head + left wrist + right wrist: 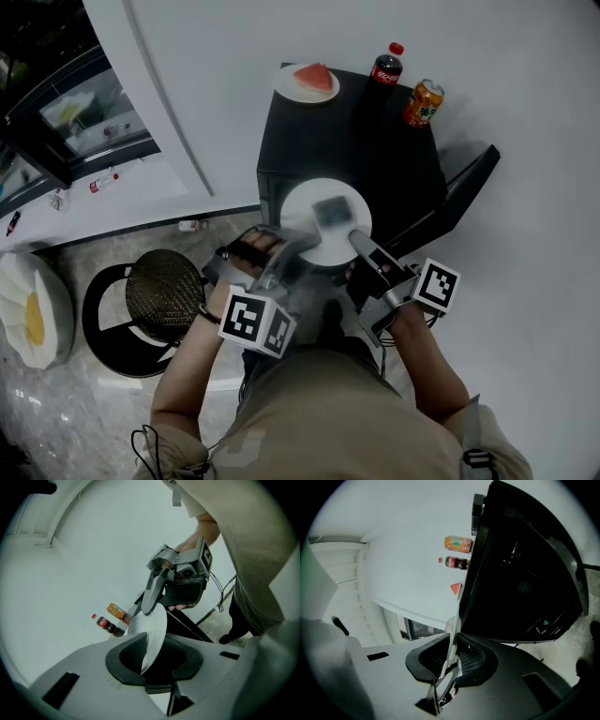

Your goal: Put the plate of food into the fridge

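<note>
1. Okay, head view: my left claw (292, 244) and right claw (361, 246) hold the plate of food (323, 220) by opposite rims; fridge (375, 141) straight ahead, just beyond.
2. Left gripper view: my jaws clamp the rim.
3. Right gripper view: jaws clamp rim, fridge alongside right.

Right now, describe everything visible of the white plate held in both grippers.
The white plate is round, smooth and thin-rimmed, ceramic by its look. It is held roughly level in front of the black fridge. The left gripper pinches its near-left rim, and the right gripper its near-right rim. A blurred greyish square item lies on top.
</note>
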A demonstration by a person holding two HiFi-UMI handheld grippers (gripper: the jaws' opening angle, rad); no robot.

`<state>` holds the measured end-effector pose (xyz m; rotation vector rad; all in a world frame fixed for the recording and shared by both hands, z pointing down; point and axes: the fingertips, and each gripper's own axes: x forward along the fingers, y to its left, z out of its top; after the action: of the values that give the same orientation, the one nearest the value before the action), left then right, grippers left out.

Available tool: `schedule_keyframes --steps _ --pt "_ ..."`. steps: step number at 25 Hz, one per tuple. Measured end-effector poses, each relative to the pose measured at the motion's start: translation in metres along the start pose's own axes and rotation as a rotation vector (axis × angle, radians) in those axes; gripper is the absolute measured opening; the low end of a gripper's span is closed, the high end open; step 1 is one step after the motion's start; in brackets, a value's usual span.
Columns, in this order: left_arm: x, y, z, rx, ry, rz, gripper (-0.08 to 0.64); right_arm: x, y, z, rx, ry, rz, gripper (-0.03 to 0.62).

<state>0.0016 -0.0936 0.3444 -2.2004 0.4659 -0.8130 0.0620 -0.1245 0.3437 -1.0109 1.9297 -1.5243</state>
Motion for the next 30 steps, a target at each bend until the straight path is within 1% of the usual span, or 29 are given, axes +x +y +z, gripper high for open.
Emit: schedule_keyframes --steps 8,14,24,30 --pt "-0.012 -0.011 -0.004 -0.014 -0.007 -0.009 0.078 -0.004 -0.001 -0.017 0.008 -0.007 -0.009 0.055" --pt "-0.017 -0.021 -0.002 -0.018 -0.030 -0.019 0.079 -0.012 -0.003 -0.025 0.025 -0.031 -0.012 0.055" --pt "-0.014 -0.035 0.009 -0.017 -0.046 -0.051 0.080 -0.031 -0.012 -0.028 0.052 -0.063 -0.033 0.055" --pt "-0.010 -0.041 0.016 -0.029 -0.046 -0.066 0.083 -0.041 -0.016 -0.027 0.068 -0.073 -0.030 0.055"
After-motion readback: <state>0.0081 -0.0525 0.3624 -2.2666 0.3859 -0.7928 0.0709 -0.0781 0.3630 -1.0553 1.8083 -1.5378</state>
